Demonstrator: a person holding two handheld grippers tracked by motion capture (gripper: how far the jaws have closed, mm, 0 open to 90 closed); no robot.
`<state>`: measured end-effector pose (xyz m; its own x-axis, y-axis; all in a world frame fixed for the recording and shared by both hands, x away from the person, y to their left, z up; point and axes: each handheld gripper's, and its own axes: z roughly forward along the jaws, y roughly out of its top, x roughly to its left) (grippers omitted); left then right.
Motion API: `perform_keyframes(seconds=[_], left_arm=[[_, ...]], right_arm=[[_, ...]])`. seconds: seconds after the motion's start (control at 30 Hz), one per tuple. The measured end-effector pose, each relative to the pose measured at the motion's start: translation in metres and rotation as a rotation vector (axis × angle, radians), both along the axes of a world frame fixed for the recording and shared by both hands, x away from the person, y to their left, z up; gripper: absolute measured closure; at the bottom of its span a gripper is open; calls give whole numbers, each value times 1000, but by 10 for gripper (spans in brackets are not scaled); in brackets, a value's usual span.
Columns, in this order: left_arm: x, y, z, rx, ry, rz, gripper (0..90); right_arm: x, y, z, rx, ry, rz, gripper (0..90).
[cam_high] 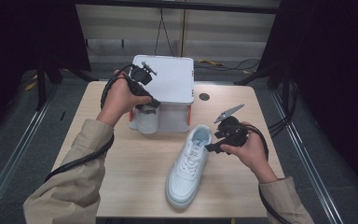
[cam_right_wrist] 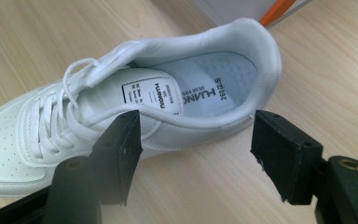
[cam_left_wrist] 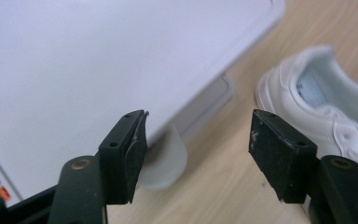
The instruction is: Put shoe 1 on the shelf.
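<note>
A white lace-up sneaker [cam_high: 189, 165] lies on the wooden table [cam_high: 121, 186], toe toward the near edge. My right gripper [cam_high: 213, 148] hovers just right of its heel, open; in the right gripper view the gripper [cam_right_wrist: 196, 154] has the shoe's heel collar [cam_right_wrist: 214, 74] beyond its jaws, with no pad pressing on it. My left gripper [cam_high: 153, 102] is raised over the front left corner of a white lidded box [cam_high: 168, 77]. Its jaws stand open and empty in the left gripper view [cam_left_wrist: 198, 154], above the lid [cam_left_wrist: 98, 60] and a translucent white cup [cam_left_wrist: 168, 161].
The box stands at the table's back centre, with orange latches [cam_high: 189, 114] on its front. The cup [cam_high: 147, 120] is against the box's front left. A dark round hole [cam_high: 204, 97] marks the tabletop right of the box. Cables trail from both grippers.
</note>
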<state>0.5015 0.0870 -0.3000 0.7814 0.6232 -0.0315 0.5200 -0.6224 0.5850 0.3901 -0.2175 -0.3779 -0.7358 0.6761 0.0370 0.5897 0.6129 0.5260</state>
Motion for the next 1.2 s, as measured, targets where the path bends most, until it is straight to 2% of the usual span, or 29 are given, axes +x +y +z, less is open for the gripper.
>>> perform_keyframes(seconds=[0.17, 0.2, 0.27, 0.3, 0.37, 0.4, 0.43, 0.47, 0.5, 0.7, 0.87, 1.0, 1.03, 1.07, 1.1, 1.2], left_arm=[[16, 0, -2, -25, -10, 40, 491], [19, 0, -3, -16, 2, 41, 573], [24, 0, -7, -19, -24, 63, 624], [26, -1, -8, 0, -26, 57, 704], [30, -1, -10, 0, -41, 71, 734], [31, -2, -11, -8, -36, 83, 802], [33, -2, -12, -1, -44, 97, 816], [34, -2, -14, 5, -30, 102, 864], [35, -2, -15, -6, -18, 107, 885], [36, -6, -20, 14, -7, 105, 900], [37, -6, -21, 8, 3, 105, 900], [36, -6, -21, 13, -2, 103, 900], [36, -6, -21, 13, -2, 103, 900], [37, -6, -21, 14, -2, 102, 900], [37, -6, -21, 15, -2, 98, 900], [37, -6, -21, 12, 0, 99, 900]], right_arm=[[-1, -5, -3, 1, 11, 2, 328], [-1, -6, -4, -1, 11, 3, 328], [-1, -7, -4, 1, 16, 8, 328], [-1, -8, -3, 1, 20, 4, 328], [-1, -8, -3, -1, 21, 5, 328], [0, -8, -4, -4, 22, 9, 328], [1, -8, -4, -7, 27, 8, 328], [1, -8, -4, -8, 28, 9, 328], [2, -8, -4, -9, 35, 8, 328], [14, -4, 1, -23, 29, 15, 328], [33, 2, 9, -46, 23, 13, 331], [54, 10, 9, -76, 43, 16, 342], [54, 10, 9, -76, 43, 16, 342], [62, 13, 7, -89, 60, 11, 346], [74, 18, 5, -124, 71, 21, 369], [88, 28, -1, -176, 98, 46, 405]])
